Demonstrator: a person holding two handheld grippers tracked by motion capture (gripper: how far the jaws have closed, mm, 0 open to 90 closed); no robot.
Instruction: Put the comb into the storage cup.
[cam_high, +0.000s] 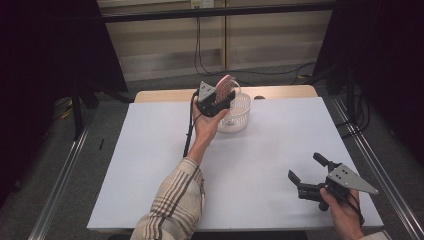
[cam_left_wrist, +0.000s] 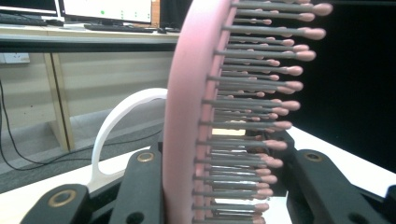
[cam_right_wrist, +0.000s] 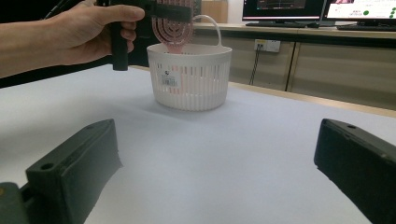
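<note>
1. While the left gripper (cam_high: 218, 101) clamps a pink hairbrush (cam_high: 224, 86), the brush hangs at the near rim of the white basket (cam_high: 241, 116), part of it already dipping inside.
2. Seen through the left gripper view, the hairbrush (cam_left_wrist: 187, 116) stands upright between the jaws, bristles facing one side, with the basket handle (cam_left_wrist: 116, 119) just beyond it.
3. Its long axis runs top to bottom, so the coming move is probably a short drop straight down.
4. Well apart at the near right, the right gripper (cam_high: 307, 173) rests wide and empty; the left is far nearer.
</note>
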